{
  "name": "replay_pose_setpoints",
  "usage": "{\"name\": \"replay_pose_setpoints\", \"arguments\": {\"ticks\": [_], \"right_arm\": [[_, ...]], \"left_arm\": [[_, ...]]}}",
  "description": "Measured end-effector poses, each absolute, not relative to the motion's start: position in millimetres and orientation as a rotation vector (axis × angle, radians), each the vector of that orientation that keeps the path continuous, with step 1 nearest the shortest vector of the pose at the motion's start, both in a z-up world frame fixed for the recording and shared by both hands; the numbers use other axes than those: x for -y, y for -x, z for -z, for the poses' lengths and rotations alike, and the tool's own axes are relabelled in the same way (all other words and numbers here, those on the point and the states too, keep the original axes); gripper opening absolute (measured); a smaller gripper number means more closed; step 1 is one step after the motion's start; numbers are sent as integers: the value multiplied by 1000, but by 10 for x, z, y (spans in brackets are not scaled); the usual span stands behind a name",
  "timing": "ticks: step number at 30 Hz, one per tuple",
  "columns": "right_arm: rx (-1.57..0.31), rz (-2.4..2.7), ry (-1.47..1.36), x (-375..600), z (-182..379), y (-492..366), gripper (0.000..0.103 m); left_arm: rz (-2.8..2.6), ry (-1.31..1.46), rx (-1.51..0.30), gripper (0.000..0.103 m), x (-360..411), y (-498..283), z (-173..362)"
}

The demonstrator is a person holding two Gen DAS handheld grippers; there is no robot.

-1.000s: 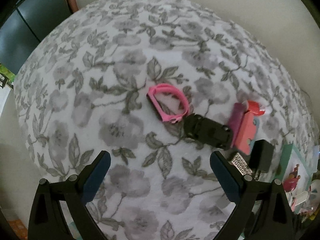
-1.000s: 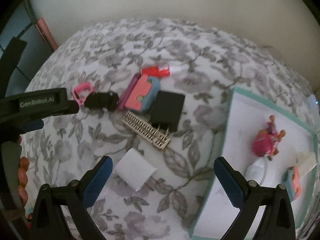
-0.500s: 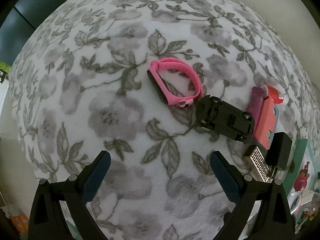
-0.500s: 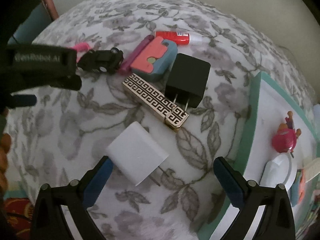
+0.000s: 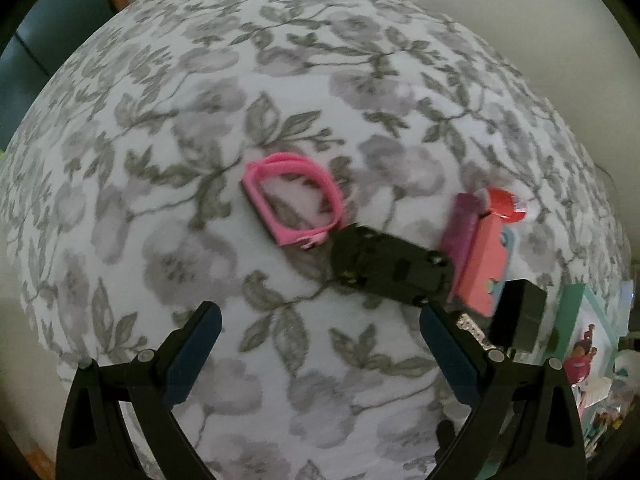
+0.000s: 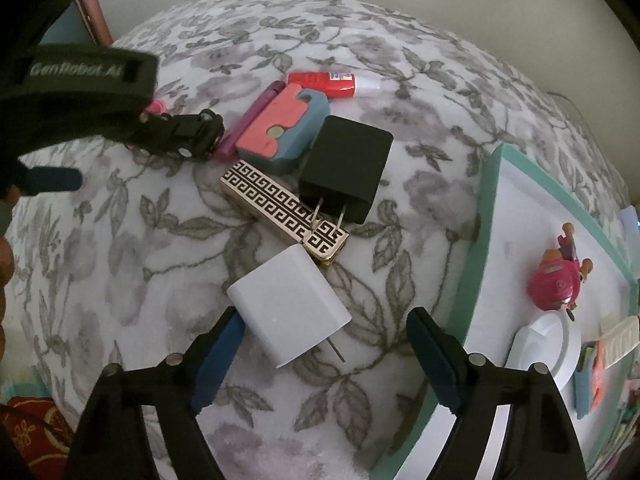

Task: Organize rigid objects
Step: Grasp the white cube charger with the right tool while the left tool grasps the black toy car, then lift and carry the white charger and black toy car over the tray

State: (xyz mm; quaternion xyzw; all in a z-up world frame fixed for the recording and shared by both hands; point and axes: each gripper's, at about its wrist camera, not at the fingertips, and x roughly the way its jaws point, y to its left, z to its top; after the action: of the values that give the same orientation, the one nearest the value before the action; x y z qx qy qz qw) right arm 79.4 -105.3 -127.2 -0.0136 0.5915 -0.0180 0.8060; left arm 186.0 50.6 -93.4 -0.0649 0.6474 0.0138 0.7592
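Observation:
My right gripper (image 6: 324,320) hangs low over a white wall charger (image 6: 288,312) on the flowered cloth. Its jaws are closing with the charger between them. The left pad (image 6: 228,332) is at the charger's edge and the right pad stands clear. Beyond it lie a gold patterned bar (image 6: 280,208), a black charger (image 6: 344,168), a pink-and-blue case (image 6: 284,128), a red glue bottle (image 6: 324,82) and a black toy car (image 6: 184,136). My left gripper (image 5: 318,312) is open and holds nothing. The toy car (image 5: 392,272) and a pink band (image 5: 294,208) lie just beyond it.
A teal-rimmed white tray (image 6: 480,240) sits at the right, holding a pink toy figure (image 6: 556,284), a white dish (image 6: 548,344) and other small items. The left gripper's body (image 6: 80,92) crosses the upper left of the right wrist view. A pale wall runs behind the cloth.
The right gripper has come down over the white charger and its jaws have narrowed around it. The left gripper has shifted, and the toy car now lies close to its right fingertip.

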Motion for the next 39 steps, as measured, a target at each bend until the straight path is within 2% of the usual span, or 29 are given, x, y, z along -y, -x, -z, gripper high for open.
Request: {"name": "replay_pose_setpoints", "arguments": {"ticks": [6, 10, 11, 27, 33, 34, 39], "right_arm": [[-1262, 52, -3, 1139, 1244, -802, 69], [-1255, 89, -45, 1286, 1208, -820, 49], [-1256, 92, -60, 1327, 1208, -821, 47], [-1264, 72, -55, 1310, 1214, -819, 47], [-1268, 66, -61, 1318, 1225, -811, 47], [-1269, 65, -62, 1317, 1226, -809, 47], [-1270, 57, -69, 1326, 1225, -800, 46]], "left_arm": [[18, 126, -1378, 99, -297, -2041, 923], [39, 97, -1351, 99, -158, -2122, 861], [44, 87, -1346, 99, -130, -2141, 862], [97, 34, -1336, 98, 210, -2407, 1073], [95, -2, -1324, 85, 101, -2404, 1127], [83, -19, -1320, 78, 103, -2397, 1132], [75, -43, -1323, 77, 132, -2370, 1171]]}}
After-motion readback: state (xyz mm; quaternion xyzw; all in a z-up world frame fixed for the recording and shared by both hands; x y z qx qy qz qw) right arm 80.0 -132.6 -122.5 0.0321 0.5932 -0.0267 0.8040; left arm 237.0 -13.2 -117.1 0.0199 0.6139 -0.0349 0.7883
